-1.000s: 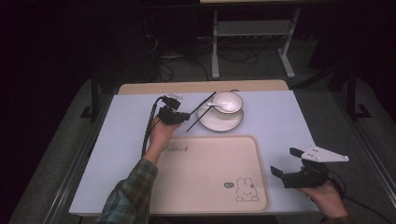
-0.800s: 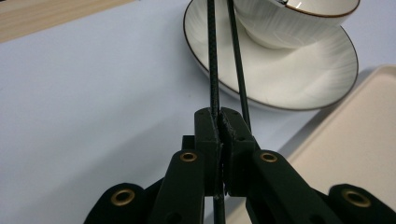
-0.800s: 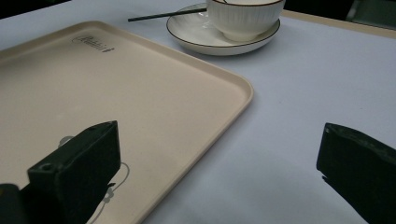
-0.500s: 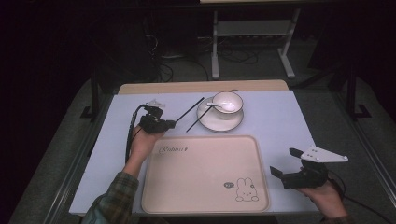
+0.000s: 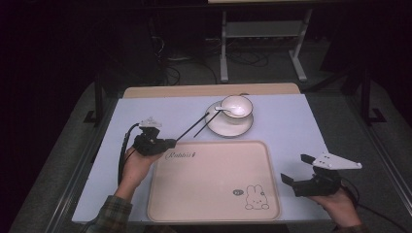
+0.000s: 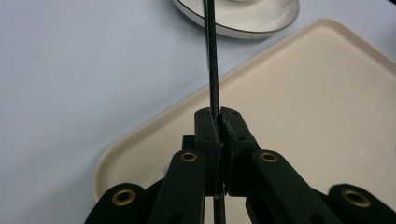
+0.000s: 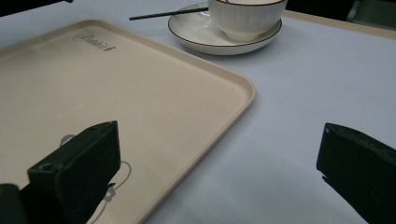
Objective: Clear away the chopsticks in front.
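My left gripper (image 5: 171,142) is shut on a thin black chopstick (image 5: 192,128), which slants up toward the plate; in the left gripper view the chopstick (image 6: 212,70) runs straight out from between the closed pads of that gripper (image 6: 219,126). A second black chopstick (image 5: 206,126) leans on the rim of the white plate (image 5: 228,128). A white bowl (image 5: 237,108) with a spoon (image 5: 223,109) in it stands on that plate. My right gripper (image 5: 296,168) rests open at the table's right front, with nothing between its jaws (image 7: 219,154).
A beige tray (image 5: 214,194) with a rabbit print lies in front of the plate, between both hands. The lilac tabletop (image 5: 145,111) ends in a wooden strip at the back. Dark floor and a metal stand lie beyond.
My left hand has moved left, away from the plate, carrying one chopstick with it. The other chopstick stays on the plate. The right gripper has not moved.
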`<state>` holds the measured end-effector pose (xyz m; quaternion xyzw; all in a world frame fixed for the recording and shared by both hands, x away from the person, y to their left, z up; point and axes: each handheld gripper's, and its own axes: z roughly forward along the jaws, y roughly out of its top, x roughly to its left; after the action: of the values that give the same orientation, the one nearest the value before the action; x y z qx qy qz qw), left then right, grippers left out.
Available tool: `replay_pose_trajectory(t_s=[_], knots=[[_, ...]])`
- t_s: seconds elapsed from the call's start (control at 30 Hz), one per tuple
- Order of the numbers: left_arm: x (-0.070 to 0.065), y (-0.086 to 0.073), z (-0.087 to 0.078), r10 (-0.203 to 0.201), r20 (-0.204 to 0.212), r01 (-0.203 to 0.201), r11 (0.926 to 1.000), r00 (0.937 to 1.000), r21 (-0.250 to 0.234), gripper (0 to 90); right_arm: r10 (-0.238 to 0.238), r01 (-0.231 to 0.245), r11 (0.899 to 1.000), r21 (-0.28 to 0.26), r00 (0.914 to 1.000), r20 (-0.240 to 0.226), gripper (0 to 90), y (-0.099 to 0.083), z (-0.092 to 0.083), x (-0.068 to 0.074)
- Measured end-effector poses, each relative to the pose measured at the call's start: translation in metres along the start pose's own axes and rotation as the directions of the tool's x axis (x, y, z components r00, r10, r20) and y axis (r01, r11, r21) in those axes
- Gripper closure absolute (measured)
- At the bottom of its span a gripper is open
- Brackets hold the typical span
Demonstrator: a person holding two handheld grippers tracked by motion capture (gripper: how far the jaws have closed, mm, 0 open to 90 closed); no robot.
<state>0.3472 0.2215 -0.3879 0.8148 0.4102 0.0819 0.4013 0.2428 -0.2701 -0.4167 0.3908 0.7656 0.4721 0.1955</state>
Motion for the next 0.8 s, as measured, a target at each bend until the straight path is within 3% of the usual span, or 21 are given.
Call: replay_pose_trajectory(t_s=[0.2, 0.37, 0.57, 0.7, 0.73, 0.8], knots=[[-0.017, -0.021, -0.014, 0.013, 0.034, -0.014, 0.9998, 0.9993, 0.017, 86.0, -0.003, 0.003, 1.000, 0.002, 1.0000, 0.000, 0.0, 0.000, 0.000, 0.001], [-0.024, -0.033, -0.018, 0.024, 0.038, -0.025, 0.9990, 0.9990, 0.036, 86.0, -0.004, 0.004, 1.000, 0.005, 1.0000, 0.000, 0.0, 0.000, 0.000, 0.001], [-0.029, -0.048, -0.011, 0.036, 0.027, -0.039, 0.9934, 0.9990, 0.108, 85.9, -0.005, 0.005, 1.000, 0.006, 1.0000, -0.001, 0.0, 0.001, 0.001, 0.001], [-0.031, -0.050, -0.005, 0.055, 0.030, -0.058, 0.9887, 0.9981, 0.138, 85.9, -0.007, 0.007, 1.000, 0.008, 1.0000, -0.001, 0.0, 0.001, 0.002, 0.002], [-0.032, -0.051, -0.001, 0.077, 0.017, -0.079, 0.9842, 0.9969, 0.159, 85.9, -0.008, 0.008, 1.000, 0.008, 1.0000, -0.002, 0.0, 0.001, 0.002, 0.002], [-0.032, -0.052, 0.001, 0.074, 0.016, -0.076, 0.9829, 0.9971, 0.168, 85.8, -0.008, 0.008, 1.000, 0.008, 1.0000, -0.002, 0.0, 0.001, 0.001, 0.001]])
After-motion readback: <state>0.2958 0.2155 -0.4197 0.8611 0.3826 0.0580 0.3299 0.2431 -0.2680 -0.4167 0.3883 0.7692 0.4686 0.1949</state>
